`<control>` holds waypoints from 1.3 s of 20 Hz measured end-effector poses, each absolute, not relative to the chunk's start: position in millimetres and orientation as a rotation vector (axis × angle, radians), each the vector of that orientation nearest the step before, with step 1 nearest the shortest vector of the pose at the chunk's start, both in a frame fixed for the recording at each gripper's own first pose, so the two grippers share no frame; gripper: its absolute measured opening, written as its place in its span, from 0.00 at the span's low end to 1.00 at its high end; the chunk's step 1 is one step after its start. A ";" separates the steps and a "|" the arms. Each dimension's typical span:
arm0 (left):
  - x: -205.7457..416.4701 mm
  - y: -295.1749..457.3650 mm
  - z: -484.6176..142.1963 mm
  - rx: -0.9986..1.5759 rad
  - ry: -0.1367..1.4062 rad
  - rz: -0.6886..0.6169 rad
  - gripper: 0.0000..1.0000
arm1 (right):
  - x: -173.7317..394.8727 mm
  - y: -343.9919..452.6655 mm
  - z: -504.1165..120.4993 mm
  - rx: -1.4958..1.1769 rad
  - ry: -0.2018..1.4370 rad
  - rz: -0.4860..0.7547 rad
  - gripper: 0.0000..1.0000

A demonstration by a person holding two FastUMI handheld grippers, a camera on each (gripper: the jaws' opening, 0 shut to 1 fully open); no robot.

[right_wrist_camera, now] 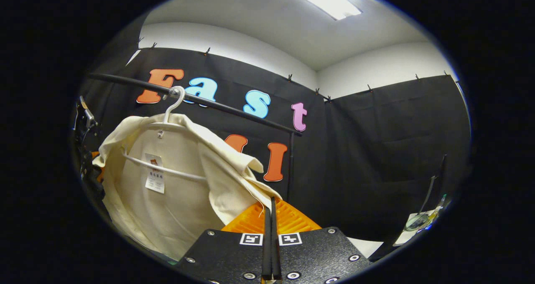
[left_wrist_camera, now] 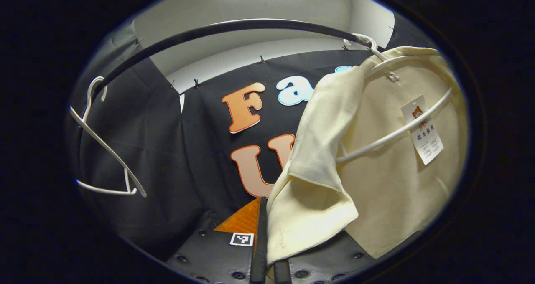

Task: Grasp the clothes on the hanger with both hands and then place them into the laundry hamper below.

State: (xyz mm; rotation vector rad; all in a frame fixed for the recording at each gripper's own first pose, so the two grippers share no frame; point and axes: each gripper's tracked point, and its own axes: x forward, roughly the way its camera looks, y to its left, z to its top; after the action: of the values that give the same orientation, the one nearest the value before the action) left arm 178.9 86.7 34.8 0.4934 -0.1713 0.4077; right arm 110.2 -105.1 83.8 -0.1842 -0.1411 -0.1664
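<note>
Left gripper view, nearest first: my left gripper (left_wrist_camera: 271,250) sits at 6 o'clock with its fingers pressed together on the front edge of the cream shirt (left_wrist_camera: 376,171), fabric draped over the fingertips, so I read it as clamped on the cloth. The shirt fills 3 to 5 o'clock, hung open on a white hanger (left_wrist_camera: 397,129) with a paper tag (left_wrist_camera: 424,129) inside the collar. The hanger's hook rides a black rail (left_wrist_camera: 234,27) arcing across 12 o'clock. A bare white hanger (left_wrist_camera: 104,150) hangs off the rail at 9 o'clock.

Right gripper view: my right gripper (right_wrist_camera: 271,217) at 6 o'clock has fingers closed flat against each other, pinching the tip of the shirt's (right_wrist_camera: 175,192) front panel. The shirt hangs at 8 to 9 o'clock on its hanger (right_wrist_camera: 167,121), still on the rail (right_wrist_camera: 234,108). At the 9 o'clock edge I see part of another gripper, too dark to read.
</note>
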 end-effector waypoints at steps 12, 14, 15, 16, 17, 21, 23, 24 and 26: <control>256.0 107.0 92.2 0.455 -0.199 0.393 0.08 | 168.9 -146.2 203.2 -0.281 -0.313 -0.188 0.00; 267.0 108.3 94.7 0.431 -0.213 0.384 0.08 | 184.7 -148.6 205.2 -0.287 -0.312 -0.184 0.00; 269.4 108.2 92.8 0.425 -0.208 0.377 0.07 | 193.2 -149.8 202.5 -0.286 -0.305 -0.180 0.00; 274.4 108.0 88.0 0.414 -0.197 0.365 0.07 | 201.9 -149.4 196.1 -0.284 -0.291 -0.171 0.00; 274.2 107.4 79.9 0.395 -0.184 0.355 0.07 | 210.6 -148.4 185.0 -0.273 -0.262 -0.157 0.00; 277.2 121.2 45.4 0.342 -0.130 0.362 0.08 | 246.0 -144.4 127.9 -0.169 -0.139 -0.088 0.00; 275.1 127.1 22.6 0.336 -0.097 0.369 0.08 | 257.7 -141.7 91.2 -0.154 -0.088 -0.067 0.00; 273.3 129.1 11.9 0.331 -0.080 0.374 0.08 | 260.7 -142.0 70.9 -0.146 -0.055 -0.061 0.00; 264.8 134.3 -5.6 0.308 -0.063 0.379 0.08 | 258.3 -142.8 33.1 -0.113 -0.002 -0.056 0.00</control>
State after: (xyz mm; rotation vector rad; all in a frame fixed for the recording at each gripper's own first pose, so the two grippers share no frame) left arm 264.8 134.3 -5.6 0.3077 -0.0633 0.3793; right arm 258.3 -142.8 33.1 -0.1127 -0.0017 -0.0565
